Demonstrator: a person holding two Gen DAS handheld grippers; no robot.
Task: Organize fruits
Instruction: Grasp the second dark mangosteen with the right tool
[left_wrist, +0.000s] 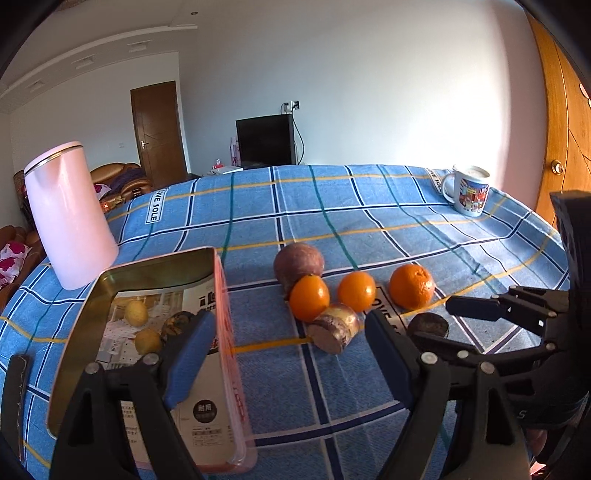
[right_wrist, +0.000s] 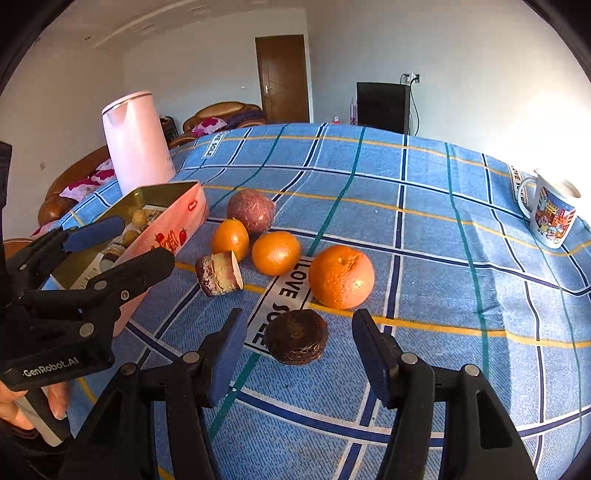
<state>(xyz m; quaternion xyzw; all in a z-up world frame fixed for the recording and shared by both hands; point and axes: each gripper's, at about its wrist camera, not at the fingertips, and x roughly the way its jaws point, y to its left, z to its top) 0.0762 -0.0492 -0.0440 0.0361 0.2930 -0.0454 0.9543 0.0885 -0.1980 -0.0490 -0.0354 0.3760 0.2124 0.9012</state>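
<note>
A pink tin box (left_wrist: 225, 332) (right_wrist: 173, 229) stands open on the blue checked tablecloth and holds two small yellow fruits (left_wrist: 136, 313) and a dark one. Three oranges (left_wrist: 309, 297) (right_wrist: 341, 277), a purple round fruit (left_wrist: 299, 264) (right_wrist: 251, 210), a cut brown piece (left_wrist: 334, 328) (right_wrist: 219, 273) and a dark brown fruit (right_wrist: 296, 341) (left_wrist: 428, 325) lie to the right of the box. My left gripper (left_wrist: 284, 365) is open and empty, one finger over the box. My right gripper (right_wrist: 299, 362) is open around the dark brown fruit, not touching it.
A pink kettle (left_wrist: 70, 218) (right_wrist: 135, 144) stands behind the box. A printed mug (left_wrist: 469, 190) (right_wrist: 550, 214) stands at the far right of the tablecloth (left_wrist: 332, 206). Sofas, a door and a black cabinet lie beyond the table.
</note>
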